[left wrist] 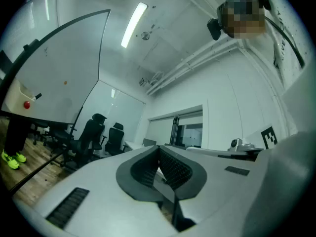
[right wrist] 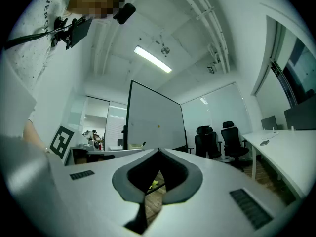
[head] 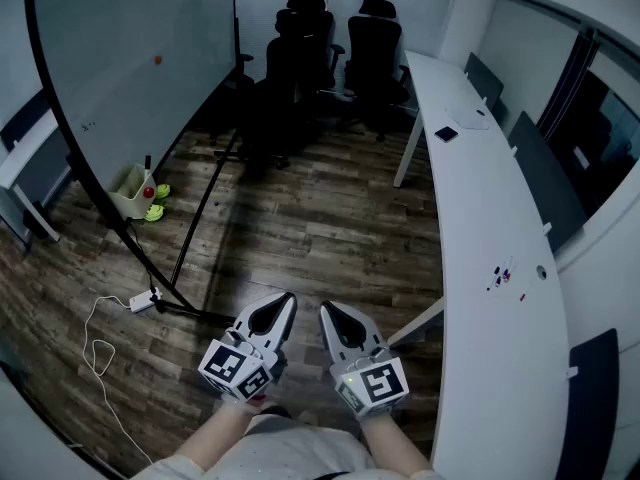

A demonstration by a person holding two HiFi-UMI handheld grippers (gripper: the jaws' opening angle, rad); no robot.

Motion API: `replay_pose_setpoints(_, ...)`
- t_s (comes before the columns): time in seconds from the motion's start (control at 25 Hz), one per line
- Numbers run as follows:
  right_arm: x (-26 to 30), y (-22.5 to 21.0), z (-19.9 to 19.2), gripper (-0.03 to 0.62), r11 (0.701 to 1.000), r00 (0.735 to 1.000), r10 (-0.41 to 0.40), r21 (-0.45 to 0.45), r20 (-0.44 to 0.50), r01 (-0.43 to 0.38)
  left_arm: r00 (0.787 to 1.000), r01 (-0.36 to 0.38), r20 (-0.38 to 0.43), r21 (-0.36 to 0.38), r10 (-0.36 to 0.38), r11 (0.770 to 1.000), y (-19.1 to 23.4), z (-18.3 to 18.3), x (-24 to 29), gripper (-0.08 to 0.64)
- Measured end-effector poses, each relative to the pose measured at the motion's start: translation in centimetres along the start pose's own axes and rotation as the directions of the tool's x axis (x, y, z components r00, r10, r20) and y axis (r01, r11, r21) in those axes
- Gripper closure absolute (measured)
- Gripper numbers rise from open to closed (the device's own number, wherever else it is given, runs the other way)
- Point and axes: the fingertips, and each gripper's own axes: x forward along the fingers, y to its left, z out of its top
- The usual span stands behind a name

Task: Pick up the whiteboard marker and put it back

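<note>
Small markers (head: 503, 276) lie on the long white desk (head: 480, 228) at the right, well ahead of both grippers. A dark marker (head: 147, 163) stands in the tray (head: 130, 193) at the foot of the whiteboard (head: 130, 58) on the left. My left gripper (head: 287, 301) and right gripper (head: 327, 311) hang side by side close to my body, over the wooden floor. Both are shut with nothing between the jaws. In the left gripper view the left gripper (left wrist: 159, 147) has its tips touching, and in the right gripper view the right gripper (right wrist: 159, 150) does too.
The whiteboard's black stand legs (head: 190, 238) reach across the floor. A power strip with a white cable (head: 143, 301) lies near them. Yellow-green objects (head: 157, 203) sit by the tray. Black office chairs (head: 330, 58) stand at the back. A dark phone (head: 446, 134) rests on the desk.
</note>
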Motion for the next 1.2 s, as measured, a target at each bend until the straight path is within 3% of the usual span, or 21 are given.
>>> replay_pose_setpoints(0.32,0.2,-0.1,-0.4,0.574,0.998,0.999,0.052,0.020,-0.007,-0.052,0.999,-0.046,0.008,0.004,0.046,0.999,-0.1,-1.0,0.3,0.545)
replay_pose_setpoints(0.52,2.4,-1.0,-1.0,0.572,0.995,0.995,0.100,-0.001,-0.018,-0.100,0.997,-0.082,0.012,0.004,0.082,0.997,2.2,-1.2,1.6,0.545)
replay_pose_setpoints(0.76,8.4,-3.2,-2.0,0.572,0.991,0.991,0.133,0.010,-0.028,-0.133,0.992,-0.124,0.011,-0.011,0.124,0.992,7.9,-1.4,4.6,0.545)
replay_pose_setpoints(1.2,24.2,-5.5,-2.8,0.572,0.973,0.972,0.230,0.019,-0.052,-0.229,0.983,-0.184,0.016,0.007,0.184,0.983,21.9,1.9,9.9,0.545)
